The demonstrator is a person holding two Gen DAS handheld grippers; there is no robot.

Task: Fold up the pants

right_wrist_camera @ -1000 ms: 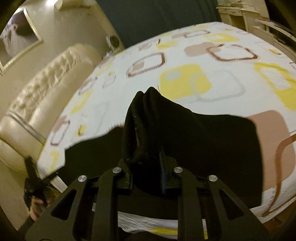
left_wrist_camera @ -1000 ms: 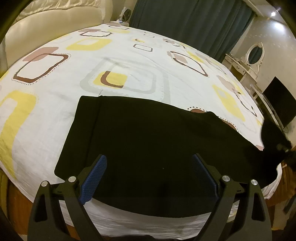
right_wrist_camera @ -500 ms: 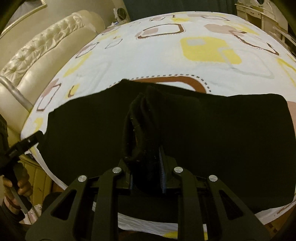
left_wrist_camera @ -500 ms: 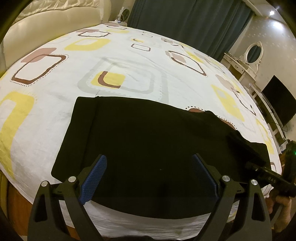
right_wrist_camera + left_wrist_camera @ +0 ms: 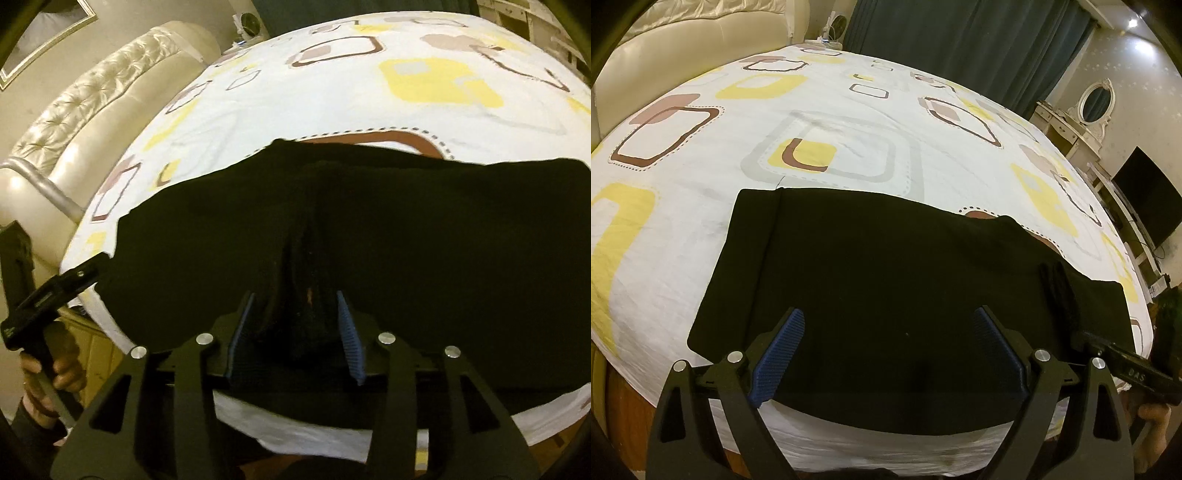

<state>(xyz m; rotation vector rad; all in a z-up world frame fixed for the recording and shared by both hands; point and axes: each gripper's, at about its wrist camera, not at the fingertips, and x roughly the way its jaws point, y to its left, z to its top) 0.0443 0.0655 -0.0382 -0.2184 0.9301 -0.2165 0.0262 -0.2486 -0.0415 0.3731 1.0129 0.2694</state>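
Observation:
The black pants (image 5: 886, 258) lie flat on the patterned bed sheet (image 5: 849, 110), reaching the bed's front edge. My left gripper (image 5: 888, 314) hovers open over their near edge, with nothing between its blue pads. My right gripper (image 5: 295, 295) is low at the other end of the pants (image 5: 443, 240); its jaws are opening. A bunched ridge of black cloth stands between its blue pads (image 5: 349, 332), and they no longer squeeze it. The right gripper (image 5: 1082, 334) also shows at the right of the left wrist view. The left gripper (image 5: 62, 280) shows at the left of the right wrist view.
A cream tufted headboard (image 5: 92, 110) runs along the bed's left side. Dark curtains (image 5: 960, 37) hang behind the bed. A white dresser with an oval mirror (image 5: 1097, 99) and a black screen (image 5: 1145, 206) stand to the right. A hand (image 5: 55, 369) grips the left tool's handle.
My right gripper came down and laid the lifted end of the pants on the bed, then its jaws spread apart off the cloth ridge. The left gripper stayed put.

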